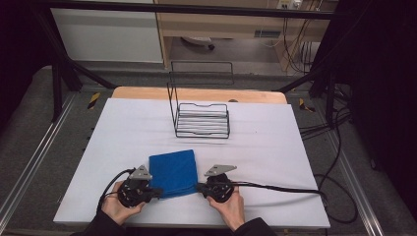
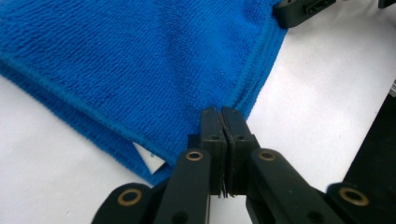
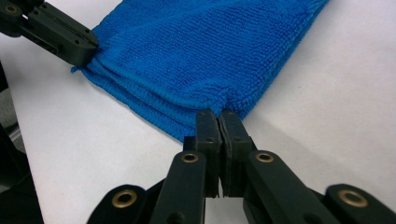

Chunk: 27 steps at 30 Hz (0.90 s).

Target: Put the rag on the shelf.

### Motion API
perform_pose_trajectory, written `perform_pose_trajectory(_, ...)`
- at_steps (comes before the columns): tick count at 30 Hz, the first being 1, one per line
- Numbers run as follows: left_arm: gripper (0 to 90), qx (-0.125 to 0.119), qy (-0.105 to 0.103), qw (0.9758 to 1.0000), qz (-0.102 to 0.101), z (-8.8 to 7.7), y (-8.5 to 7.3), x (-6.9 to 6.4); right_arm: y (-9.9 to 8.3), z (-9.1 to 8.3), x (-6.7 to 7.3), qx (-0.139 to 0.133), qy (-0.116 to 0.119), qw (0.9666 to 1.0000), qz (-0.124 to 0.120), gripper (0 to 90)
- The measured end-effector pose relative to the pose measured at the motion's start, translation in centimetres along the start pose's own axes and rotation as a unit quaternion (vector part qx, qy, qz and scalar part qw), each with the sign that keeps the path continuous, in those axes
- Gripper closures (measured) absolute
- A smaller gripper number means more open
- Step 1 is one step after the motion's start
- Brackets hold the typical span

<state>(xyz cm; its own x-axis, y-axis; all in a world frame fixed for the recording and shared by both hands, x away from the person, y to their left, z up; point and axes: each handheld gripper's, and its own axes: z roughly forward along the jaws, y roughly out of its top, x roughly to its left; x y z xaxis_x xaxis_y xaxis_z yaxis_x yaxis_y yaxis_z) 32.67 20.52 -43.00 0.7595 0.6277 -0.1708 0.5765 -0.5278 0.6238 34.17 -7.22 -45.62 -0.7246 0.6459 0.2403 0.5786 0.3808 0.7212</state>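
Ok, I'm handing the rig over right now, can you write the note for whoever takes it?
Left gripper: jaws shut on the near left corner of the folded blue microfibre cloth.
Right gripper: jaws shut on the cloth's near right corner.
The cloth lies flat on the white table cover, near edge towards the person. The black wire rack stands apart behind it, with nothing in it.
Done: both near corners gripped.
Left: lifting or folding the cloth; probably moving it to the rack.
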Motion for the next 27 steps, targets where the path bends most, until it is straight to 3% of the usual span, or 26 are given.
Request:
perform_pose_trajectory(3,84.4,-0.019,-0.001,0.9998,0.0,-0.4,0.2,0.0,0.3,-0.5,-0.2,0.002,-0.002,1.0,-0.007,89.5)
perform_pose_trajectory(7,68.7,-0.063,-0.004,0.9979,-0.015,-1.4,0.3,0.4,0.9,-1.5,-0.6,-0.003,-0.003,0.9999,-0.01,89.8)
perform_pose_trajectory(13,47.3,-0.106,0.021,0.9934,-0.039,-2.5,0.3,1.9,1.3,-3.7,-2.0,0.014,-0.011,0.9997,-0.017,89.9)
perform_pose_trajectory(16,42.1,-0.114,0.033,0.9917,-0.049,-2.7,0.6,2.8,1.2,-4.9,-3.0,0.03,-0.012,0.9991,-0.026,89.8)
perform_pose_trajectory(21,38.0,-0.116,0.035,0.9908,-0.06,-2.7,2.3,3.8,0.9,-5.9,-4.4,0.052,-0.022,0.9974,-0.045,89.6)
perform_pose_trajectory(24,39.4,-0.116,0.037,0.9909,-0.058,-2.3,3.8,4.1,1.0,-6.2,-5.4,0.063,-0.032,0.9958,-0.058,89.4)
perform_pose_trajectory(27,44.4,-0.102,0.027,0.9927,-0.058,-1.1,5.2,4.2,1.0,-6.2,-6.4,0.075,-0.04,0.9937,-0.074,89.1)
